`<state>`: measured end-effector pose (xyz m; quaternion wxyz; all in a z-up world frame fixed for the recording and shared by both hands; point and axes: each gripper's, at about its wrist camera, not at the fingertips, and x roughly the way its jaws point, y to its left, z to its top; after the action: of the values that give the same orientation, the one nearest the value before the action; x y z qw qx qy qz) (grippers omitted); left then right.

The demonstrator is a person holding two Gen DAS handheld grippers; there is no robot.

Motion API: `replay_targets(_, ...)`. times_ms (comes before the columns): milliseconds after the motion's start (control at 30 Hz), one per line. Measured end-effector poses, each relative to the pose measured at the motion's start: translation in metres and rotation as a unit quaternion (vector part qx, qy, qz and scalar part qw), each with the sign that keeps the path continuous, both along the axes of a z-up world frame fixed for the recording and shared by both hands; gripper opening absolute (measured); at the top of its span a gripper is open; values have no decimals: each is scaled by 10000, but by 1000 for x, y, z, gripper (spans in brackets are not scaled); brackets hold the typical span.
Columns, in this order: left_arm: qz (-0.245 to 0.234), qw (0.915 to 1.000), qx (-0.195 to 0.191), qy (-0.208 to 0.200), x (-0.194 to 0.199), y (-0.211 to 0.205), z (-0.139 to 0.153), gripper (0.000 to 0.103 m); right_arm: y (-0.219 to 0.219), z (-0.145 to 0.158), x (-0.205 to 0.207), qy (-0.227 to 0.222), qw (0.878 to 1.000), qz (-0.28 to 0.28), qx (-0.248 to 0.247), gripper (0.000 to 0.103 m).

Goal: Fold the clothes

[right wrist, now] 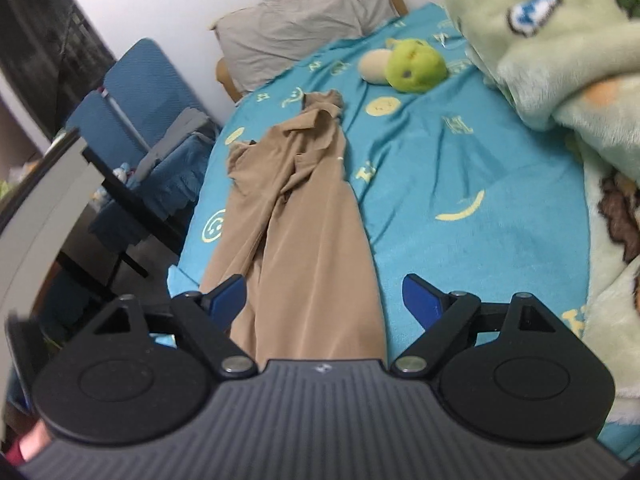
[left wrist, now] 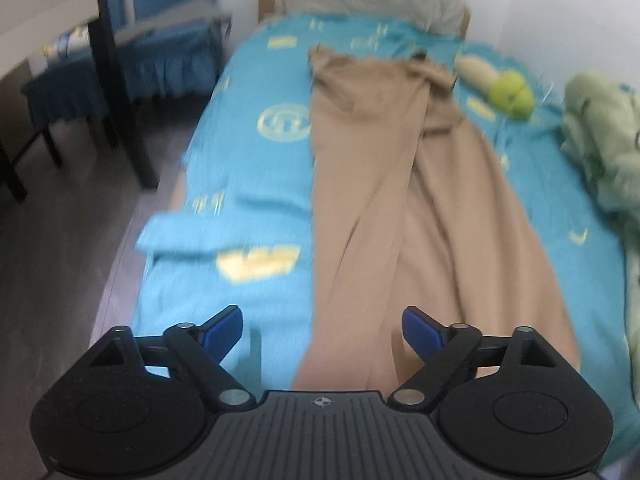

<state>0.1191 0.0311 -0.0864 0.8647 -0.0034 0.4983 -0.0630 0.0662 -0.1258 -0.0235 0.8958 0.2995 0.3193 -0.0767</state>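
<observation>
Trousers: tan trousers (left wrist: 372, 184) lie lengthwise on the bed, waistband at the far end near the pillow, legs running toward the cameras; the fabric is loosely laid, with folds near the waist.
Bed: turquoise sheet (left wrist: 248, 168) with yellow smiley and letter prints covers the mattress.
Left gripper: left gripper (left wrist: 322, 330) hovers above the near end of the trousers, blue-padded fingers (left wrist: 224, 330) spread wide apart, gripping nothing.
Right gripper: right gripper (right wrist: 324, 298) hovers over the trouser legs, fingers (right wrist: 420, 298) likewise wide apart and empty.
Pillow: grey pillow (right wrist: 296, 28) rests at the headboard.
Toy: green and cream plush toy (right wrist: 412, 66) sits beyond the waistband.
Blanket: pale green fleece blanket (right wrist: 552, 60) is heaped along the bed's right side.
Chair: blue chair (left wrist: 160, 44) stands left of the bed.
</observation>
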Motion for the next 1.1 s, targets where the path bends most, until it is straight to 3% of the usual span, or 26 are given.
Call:
replay_targets(67,82,9992,5,383,-4,4,-2,80,-6,-9,3,175,9997,-149,128,86)
replay_targets(133,121,9970,46,758,-10,8,-4,71,-12,-20,6,401,9987,-257,205,86)
replay_targets(233,-85,9942,489,951,-26,5,-2,68,-21,-31,9,558,9964,-413,490,86)
replay_targets(367,-376,9929,633,930,-34,-1,1,66,-29,-37,10,578,9931,-512,888,86)
replay_targets(433,-521,9921,692,912,-38,-5,3,50,-29,-37,9,547,9928,-489,947,86)
replay_targets(500,-667,9909,751,894,-41,-8,4,21,-29,-35,8,526,9929,-463,959,86)
replay_targets(567,-812,9895,809,876,-45,-12,6,6,-30,-35,7,532,9928,-446,974,86)
replay_targets(667,-1030,9870,896,849,-51,-17,8,4,-31,-37,5,575,9922,-405,1032,86)
replay_targets(733,-1246,9869,760,684,-58,-22,23,3,-31,-37,5,594,9917,-399,1064,86)
replay_targets(867,-1645,9858,13,325,-77,-42,68,3,-31,-39,6,628,9920,-413,1019,86)
replay_targets(1033,-1966,9797,-294,239,-84,-84,59,3,-25,-46,17,739,9929,-228,904,86)
replay_targets(1100,-1684,9837,-543,315,-80,-74,50,3,-23,-50,18,743,9926,-32,962,86)
